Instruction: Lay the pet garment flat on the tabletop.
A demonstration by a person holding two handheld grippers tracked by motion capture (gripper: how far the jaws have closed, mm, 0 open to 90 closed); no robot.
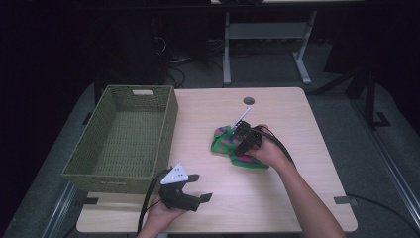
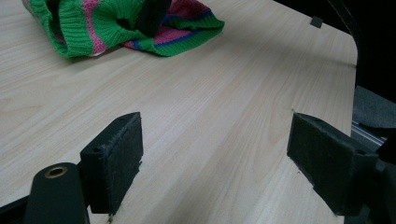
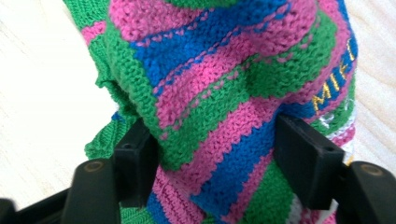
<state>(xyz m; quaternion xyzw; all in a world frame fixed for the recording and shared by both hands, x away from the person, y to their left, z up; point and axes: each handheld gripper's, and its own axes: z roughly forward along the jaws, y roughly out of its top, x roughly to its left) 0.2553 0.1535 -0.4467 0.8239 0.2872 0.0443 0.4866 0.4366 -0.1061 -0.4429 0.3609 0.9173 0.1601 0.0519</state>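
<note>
One striped knit (image 1: 233, 146) and one green basket (image 1: 124, 136) sit on the pale wood tabletop (image 1: 297, 168). The right gripper (image 3: 215, 154) has its jaws around a fold of the knit, touching it; the left gripper (image 1: 190, 191) is open, empty. The room is dark.

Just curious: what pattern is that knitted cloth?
Pink, blue and green stripes on the knitted cloth; right gripper view.

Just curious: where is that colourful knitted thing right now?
In the high view, the striped knitted garment lies mid-table, right of the green woven basket, under the right claw.

Yellow stitched letters reading "MIK", cut off at the picture's edge, stand on a blue stripe of the striped knitted garment (image 3: 224, 93) in the right gripper view.
</note>
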